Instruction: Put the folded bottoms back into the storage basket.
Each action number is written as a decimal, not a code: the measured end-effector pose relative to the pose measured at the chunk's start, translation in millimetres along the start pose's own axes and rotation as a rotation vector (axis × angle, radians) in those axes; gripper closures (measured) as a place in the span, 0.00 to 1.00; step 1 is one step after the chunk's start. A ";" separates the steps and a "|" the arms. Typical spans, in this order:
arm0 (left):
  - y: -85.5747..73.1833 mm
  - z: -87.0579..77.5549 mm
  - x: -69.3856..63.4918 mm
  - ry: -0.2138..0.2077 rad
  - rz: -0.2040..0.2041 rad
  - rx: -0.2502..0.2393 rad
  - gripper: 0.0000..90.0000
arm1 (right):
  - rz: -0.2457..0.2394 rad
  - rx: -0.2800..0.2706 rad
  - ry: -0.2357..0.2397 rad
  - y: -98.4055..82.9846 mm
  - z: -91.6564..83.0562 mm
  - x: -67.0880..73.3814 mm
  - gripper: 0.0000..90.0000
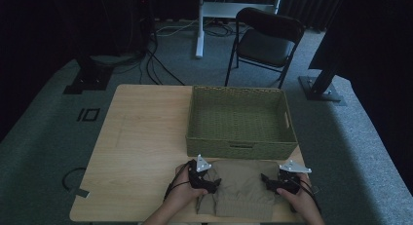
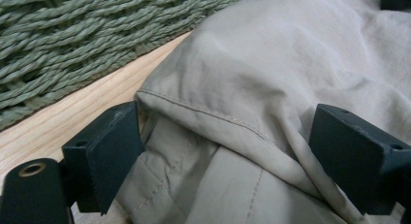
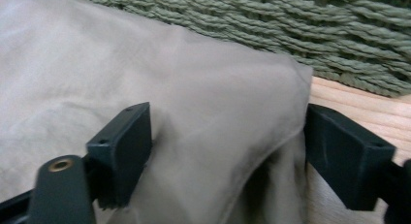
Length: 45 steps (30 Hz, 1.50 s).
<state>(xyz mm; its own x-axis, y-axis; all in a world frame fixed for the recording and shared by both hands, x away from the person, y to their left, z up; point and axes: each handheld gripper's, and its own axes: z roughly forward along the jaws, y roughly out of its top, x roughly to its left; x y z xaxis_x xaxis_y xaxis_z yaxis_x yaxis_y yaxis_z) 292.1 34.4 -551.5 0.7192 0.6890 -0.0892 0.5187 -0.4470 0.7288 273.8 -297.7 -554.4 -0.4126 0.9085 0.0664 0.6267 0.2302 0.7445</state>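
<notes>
Both grippers agape around garment [image 1: 242, 187]

Folded tan garment [image 1: 242, 186] at near table [image 1: 141, 137] edge, before woven basket [image 1: 240, 119]; left gripper [image 1: 210, 185], right gripper [image 1: 271, 182] at its sides.

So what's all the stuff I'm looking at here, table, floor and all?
Table: one, light wood, centre of the floor.
Basket: one, green woven, on the table's far right part.
Garment: one, tan, folded, at the table's near edge in front of the basket.
Chair: one, black, behind the table.
Stand: one, white, beside the chair.
Cables: several, black, on the grey floor at back left.
Hands: two, at the bottom edge, each holding a gripper.
Left gripper: black, jaws open around the garment's left edge.
Right gripper: black, jaws open around its right edge.
</notes>
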 end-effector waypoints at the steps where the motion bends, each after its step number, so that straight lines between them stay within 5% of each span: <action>1: 0.4 0.6 -1.8 0.004 0.012 0.004 0.17 | -0.003 -0.002 -0.003 -0.1 0.1 1.8 0.25; 4: 0.9 1.1 -3.0 0.009 0.028 0.007 0.19 | 0.003 -0.004 -0.006 -0.3 0.0 2.4 0.26; 8: 1.7 1.9 -4.9 0.017 0.046 0.004 0.28 | 0.004 -0.018 0.016 -1.0 -2.0 7.7 0.48; 10: 2.0 1.9 -5.7 0.016 0.059 -0.005 0.42 | 0.007 -0.013 0.021 -0.3 -2.4 8.6 0.52; 11: 1.9 1.2 -5.3 -0.014 0.067 -0.020 0.56 | 0.010 -0.005 0.039 1.3 -2.5 11.1 0.68; 13: 1.8 0.9 -4.7 -0.047 0.054 -0.021 0.78 | 0.018 0.000 0.074 2.2 -1.9 15.2 0.78; 15: 2.6 0.9 -4.5 -0.061 0.054 -0.020 0.84 | -0.009 0.004 0.071 3.5 -2.1 18.0 0.82; 22: 14.3 -16.8 -5.8 -0.100 0.026 -0.054 0.90 | 0.040 0.009 0.096 12.1 -9.1 16.5 0.86; 29: 26.0 -31.7 -4.5 -0.114 0.027 -0.109 0.90 | 0.052 -0.061 0.122 26.3 -28.5 16.4 0.87; 45: 55.7 -61.9 -4.0 -0.119 0.074 -0.160 0.90 | 0.049 -0.162 0.159 57.7 -65.5 17.8 0.88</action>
<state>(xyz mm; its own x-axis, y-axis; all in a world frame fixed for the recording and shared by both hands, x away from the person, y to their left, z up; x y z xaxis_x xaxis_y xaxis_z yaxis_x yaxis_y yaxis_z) 289.5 42.1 -468.6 0.8072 0.5809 -0.1044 0.3894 -0.3912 0.8338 259.3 -291.1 -466.8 -0.4910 0.8480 0.1997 0.5397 0.1162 0.8338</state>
